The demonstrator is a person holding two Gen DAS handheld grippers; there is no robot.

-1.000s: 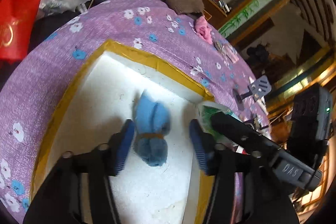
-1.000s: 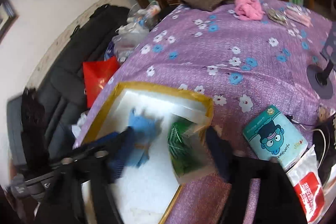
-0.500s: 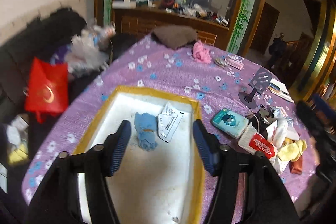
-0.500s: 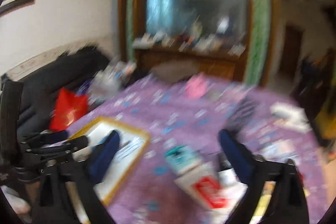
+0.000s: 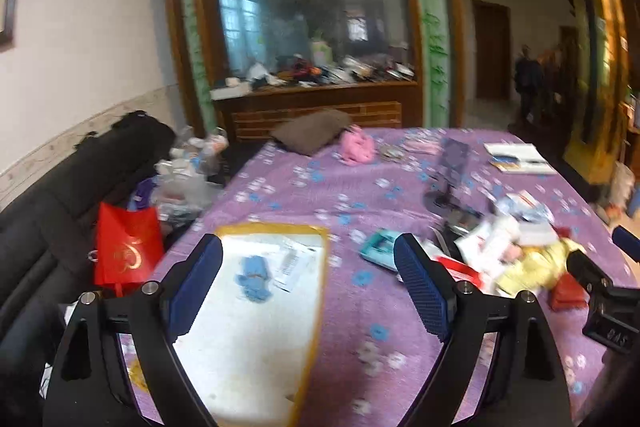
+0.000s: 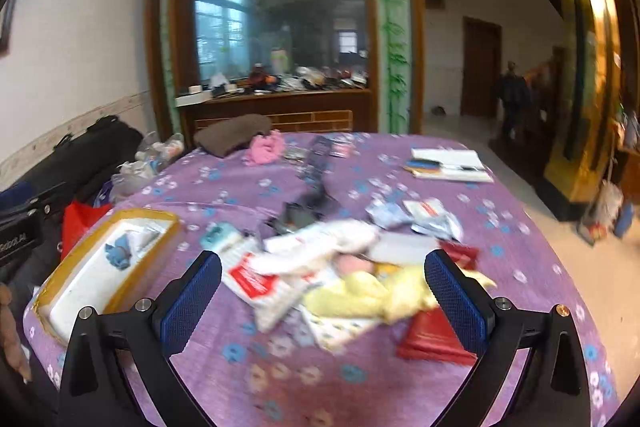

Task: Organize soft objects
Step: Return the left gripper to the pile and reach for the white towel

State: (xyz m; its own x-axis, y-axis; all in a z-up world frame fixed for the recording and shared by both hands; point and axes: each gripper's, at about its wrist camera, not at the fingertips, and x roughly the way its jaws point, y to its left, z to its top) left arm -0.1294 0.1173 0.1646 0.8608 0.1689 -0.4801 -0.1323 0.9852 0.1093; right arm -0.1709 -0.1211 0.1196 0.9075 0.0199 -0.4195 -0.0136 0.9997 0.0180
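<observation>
A white foam box [image 5: 276,339] with yellow tape on its rim sits on the purple flowered table; it also shows in the right wrist view [image 6: 80,303]. In it lie a blue soft toy [image 5: 253,277] [image 6: 119,254] and a flat packet [image 5: 296,265]. A pile of soft items and packets [image 6: 344,279] lies mid-table, with a yellow soft toy [image 5: 532,265] [image 6: 372,297]. My left gripper [image 5: 308,291] is open and empty, raised above the box. My right gripper [image 6: 324,301] is open and empty, raised above the pile.
A teal pouch [image 5: 380,253], red packets [image 6: 436,339], a phone stand [image 5: 450,171], a pink cloth [image 5: 356,147], a brown cushion [image 5: 312,135] and a notebook [image 6: 450,163] lie on the table. A red bag [image 5: 128,251] and a dark sofa stand at the left.
Both grippers have lifted and drawn back from the box. The blue toy stays in the box, and the packet the right gripper carried now lies beside it.
</observation>
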